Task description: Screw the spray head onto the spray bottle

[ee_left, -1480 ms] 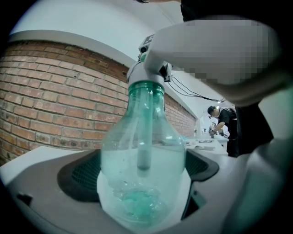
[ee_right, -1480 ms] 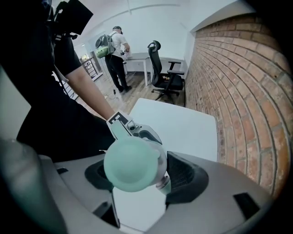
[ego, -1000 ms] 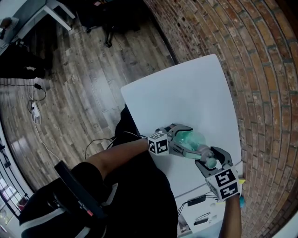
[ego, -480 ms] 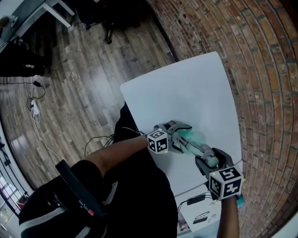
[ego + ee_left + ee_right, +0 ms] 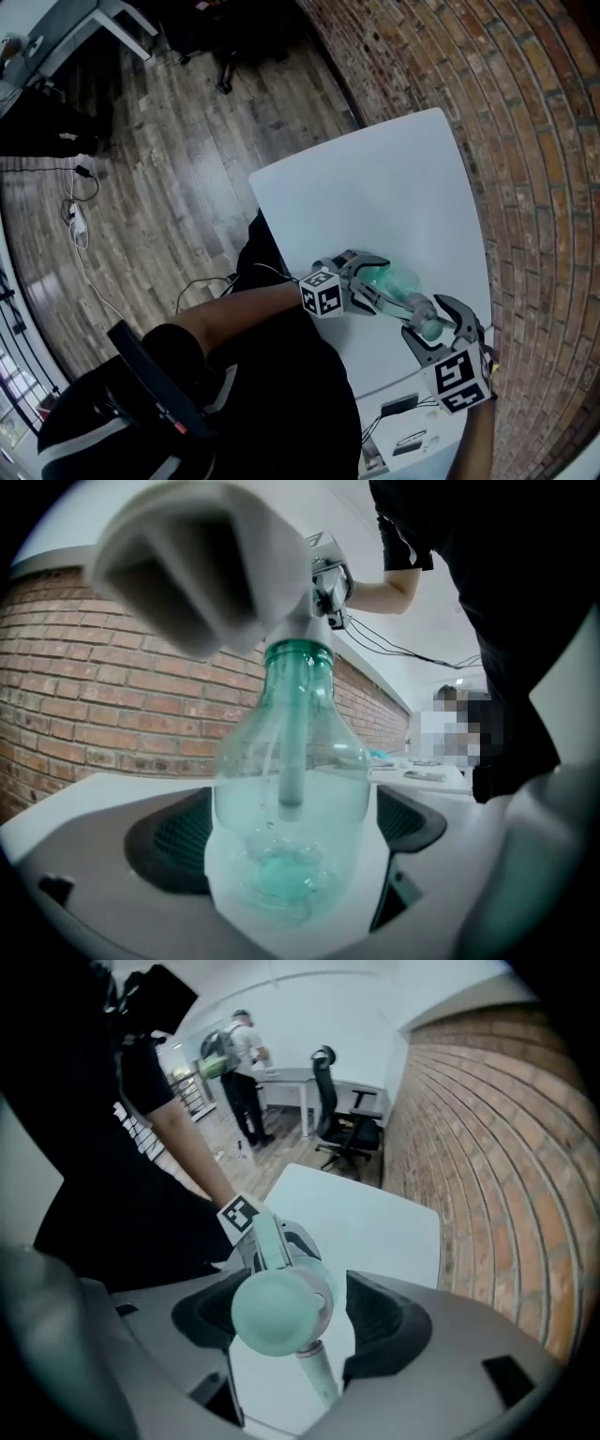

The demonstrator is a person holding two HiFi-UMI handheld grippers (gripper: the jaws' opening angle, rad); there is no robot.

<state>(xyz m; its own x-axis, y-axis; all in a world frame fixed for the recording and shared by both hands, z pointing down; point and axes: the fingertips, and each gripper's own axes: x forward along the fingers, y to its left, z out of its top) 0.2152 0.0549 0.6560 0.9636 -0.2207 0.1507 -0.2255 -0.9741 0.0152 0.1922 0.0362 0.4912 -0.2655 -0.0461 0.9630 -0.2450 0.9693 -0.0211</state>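
A clear green spray bottle [image 5: 389,280] lies level above the white table [image 5: 375,197], near its front right corner. My left gripper [image 5: 361,277] is shut on its body; in the left gripper view the bottle [image 5: 291,789] fills the space between both pads, base towards the camera. The spray head [image 5: 187,574] sits on its neck, with the dip tube inside. My right gripper [image 5: 448,317] is at the spray head [image 5: 427,324]. In the right gripper view the head's mint cap [image 5: 277,1312] lies between the open jaws of my right gripper [image 5: 286,1314], with a slim gap at the right pad.
A brick wall [image 5: 525,141] runs along the table's right side. Wood floor [image 5: 169,169] lies to the left. Cables and small items [image 5: 398,405] rest on a surface beyond the table's near edge. An office chair [image 5: 347,1110] and a standing person [image 5: 244,1063] are far off.
My right gripper's jaws have spread apart around the spray head, and that gripper has slid slightly down and right. The left gripper has kept its hold on the bottle.
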